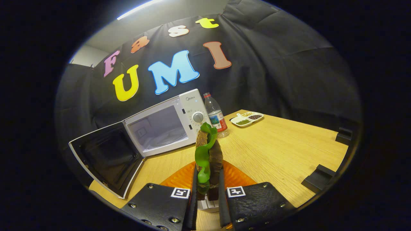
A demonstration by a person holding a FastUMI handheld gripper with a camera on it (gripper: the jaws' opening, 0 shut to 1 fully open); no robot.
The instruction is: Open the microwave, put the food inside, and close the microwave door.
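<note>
Door: the microwave door [107, 158] hangs wide open at the left, swung out over the near edge of the wooden table [282, 154].
Microwave: the white microwave [167, 123] stands beside it at the back of the table, its cavity open and its round plate showing inside.
Food: a toy sandwich [208, 154], brown slices with a green leaf, stands on edge between the fingers, lifted above an orange plate [237, 178].
Gripper: the gripper [208, 192] is pinching the sandwich, both fingers pressed against its flat sides.
Bottle: a clear water bottle [216, 117] stands just beside the microwave's dial side.
Dish: a white divided dish [247, 119] of beans sits further right, well apart from the work.
Step in hand: carrying the food to the cavity, by the look of it.
Doing it well: swing left, keep the sandwich level and the grip firm, enter squarely past the door's edge, set it on the round plate, then let go.
</note>
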